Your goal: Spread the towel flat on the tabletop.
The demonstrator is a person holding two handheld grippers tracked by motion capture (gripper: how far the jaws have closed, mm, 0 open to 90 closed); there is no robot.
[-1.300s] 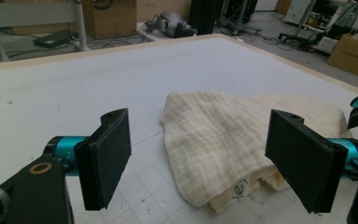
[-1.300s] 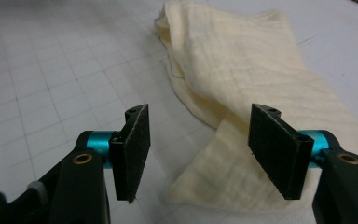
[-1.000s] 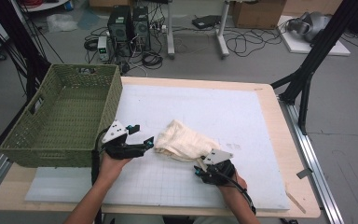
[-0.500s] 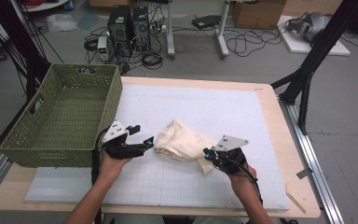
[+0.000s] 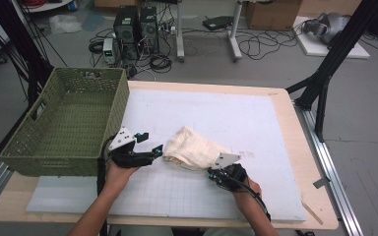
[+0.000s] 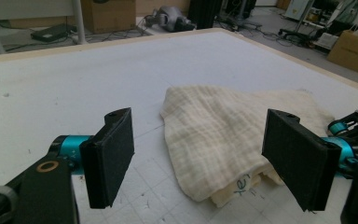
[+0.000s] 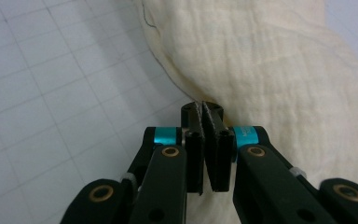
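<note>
Cloth: a soft, cream, crumpled cloth (image 5: 197,150) lies on the flat white grid mat (image 5: 256,118), near its middle, at about 3 o'clock from the green woven basket (image 5: 64,125).
Left gripper: the left gripper (image 6: 205,154) waits just beside the cloth's 9 o'clock end; in the high view it sits at (image 5: 150,150). Its jaws stand wide apart with nothing in them, and the cloth lies in front of the gap, so it looks ready to bite that end.
Right gripper: the right gripper (image 7: 204,114) is at the cloth's 5 o'clock edge, seen from above at (image 5: 216,172). Its jaws have just been closing and now sit tight together. Their tips touch the cloth's edge, but whether any cloth is pinched between them cannot be told.
Basket: it is open on top and close by, so it is likely where the cloth will go.
Next: the left jaws probably need to close on the cloth.
</note>
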